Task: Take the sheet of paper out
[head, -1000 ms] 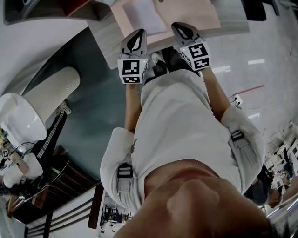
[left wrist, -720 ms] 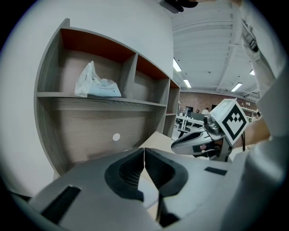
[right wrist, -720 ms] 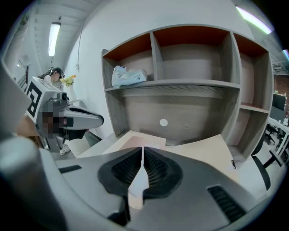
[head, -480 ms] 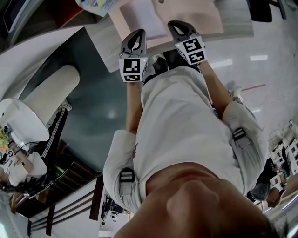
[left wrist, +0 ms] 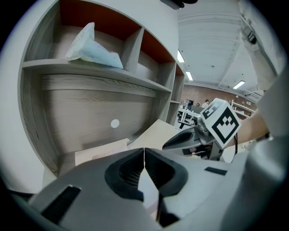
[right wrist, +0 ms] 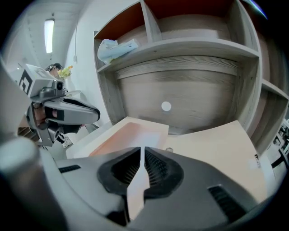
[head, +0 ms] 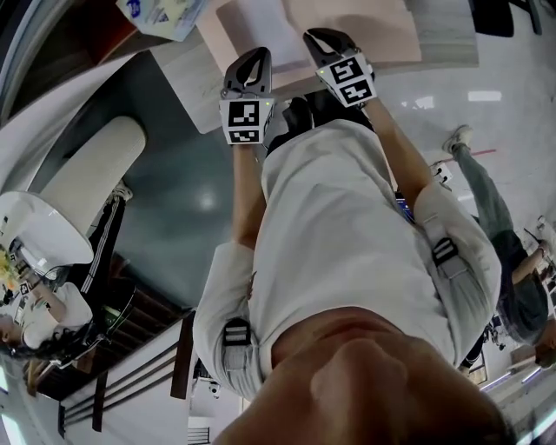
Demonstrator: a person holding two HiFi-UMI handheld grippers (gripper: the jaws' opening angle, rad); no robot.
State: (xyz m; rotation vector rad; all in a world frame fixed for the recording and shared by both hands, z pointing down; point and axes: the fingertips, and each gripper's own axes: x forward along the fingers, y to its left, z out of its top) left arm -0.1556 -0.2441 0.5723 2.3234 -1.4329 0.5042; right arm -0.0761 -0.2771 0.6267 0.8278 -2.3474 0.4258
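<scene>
The left gripper (left wrist: 144, 157) and right gripper (right wrist: 142, 157) are held with jaws together, nothing clamped. The sheet of paper (right wrist: 133, 134) is seen at 11 o'clock of the right jaws, lying on a beige folder (right wrist: 216, 149) under the shelf (right wrist: 180, 47). The approach is judged in hand; next, jaws must be opened and the sheet's edge pinched.

1. The pale wood-grain desk top (head: 193, 83) lies open up to the grey wood-grain back panel (right wrist: 189, 90), which closes the far side.
2. A horizontal grey shelf board (right wrist: 180, 47) caps this room from above. A crumpled pale plastic bag (left wrist: 92, 47) fills part of the compartment over it.
3. An upright grey side wall (left wrist: 34, 131) bars the left.
4. The flat beige folder (right wrist: 221, 144) and white sheet of paper (head: 261, 26) lie low, so the air over them is free.
5. The left gripper (left wrist: 144, 151) and right gripper (right wrist: 142, 151) hang close, side by side, each blocking the other's sideways path.
</scene>
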